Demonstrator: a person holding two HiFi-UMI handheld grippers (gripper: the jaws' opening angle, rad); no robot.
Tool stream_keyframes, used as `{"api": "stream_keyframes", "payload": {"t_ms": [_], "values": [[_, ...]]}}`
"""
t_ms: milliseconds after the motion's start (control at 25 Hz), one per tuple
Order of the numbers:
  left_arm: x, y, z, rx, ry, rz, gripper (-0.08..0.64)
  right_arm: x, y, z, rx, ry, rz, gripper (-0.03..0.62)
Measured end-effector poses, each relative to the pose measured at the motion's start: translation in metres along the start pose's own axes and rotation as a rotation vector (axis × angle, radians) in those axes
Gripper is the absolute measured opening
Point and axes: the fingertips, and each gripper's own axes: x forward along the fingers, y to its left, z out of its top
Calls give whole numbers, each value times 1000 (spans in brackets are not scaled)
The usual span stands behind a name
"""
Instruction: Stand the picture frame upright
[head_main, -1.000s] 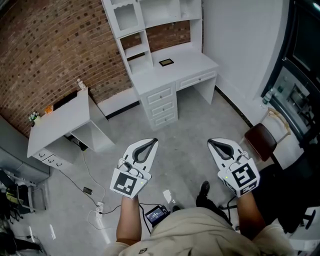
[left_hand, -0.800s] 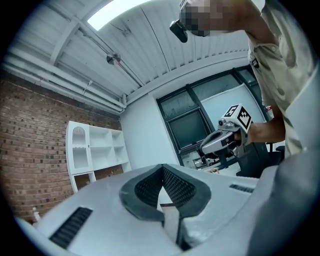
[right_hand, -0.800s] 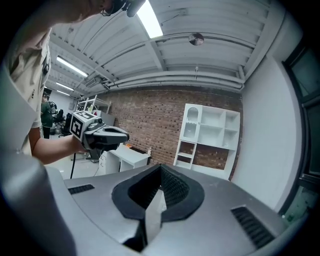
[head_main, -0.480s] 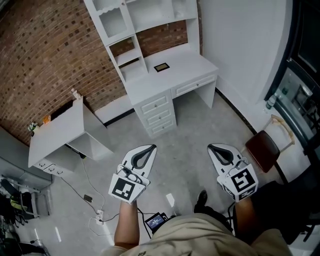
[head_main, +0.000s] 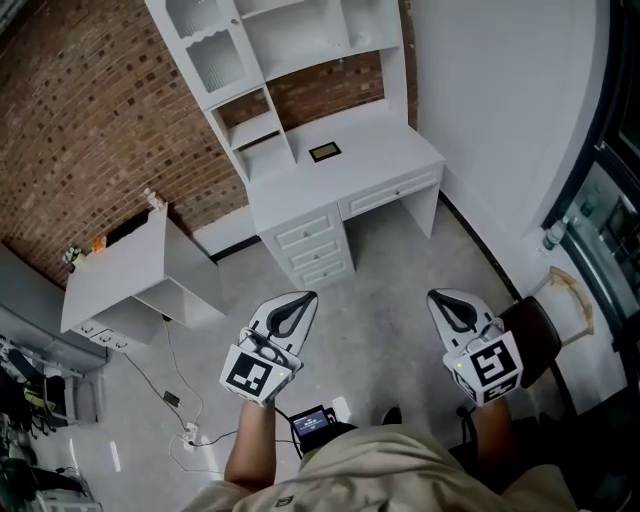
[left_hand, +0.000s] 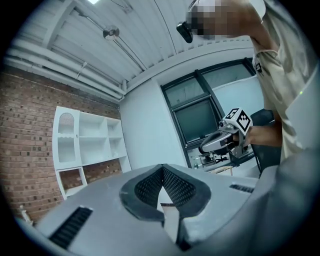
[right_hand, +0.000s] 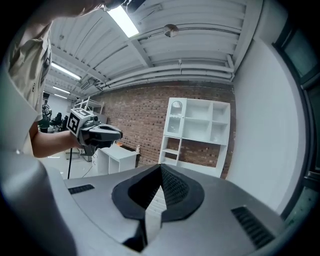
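A small dark picture frame lies flat on the white desk far ahead, by the brick wall. My left gripper is held out over the grey floor at lower left, shut with nothing between its jaws. At lower right my right gripper is shut and empty as well. Both are well short of the desk. In the left gripper view the jaws meet, with the right gripper beyond them. The right gripper view shows its closed jaws pointing at the white shelf unit.
A white hutch with shelves stands on the desk, drawers below it. A low white side table sits at left, cables and a power strip on the floor. A brown chair is at right, beside dark windows.
The view has drifted: the desk and hutch now sit a little nearer and more central. Both grippers hold about the same place and stay shut.
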Motion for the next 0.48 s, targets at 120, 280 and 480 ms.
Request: {"api": "stream_keyframes", "payload": {"t_ms": [120,280,480], "values": [[27,1,0,14,13,-10,6,6,-23,-7,18,-13,5,3],[65,9,-4,24,17,-22,6,20,-52,-23,40,5,4,3],[112,23,-22,21,7,-56,6,44,-84,-37,42,28,-10,3]]}}
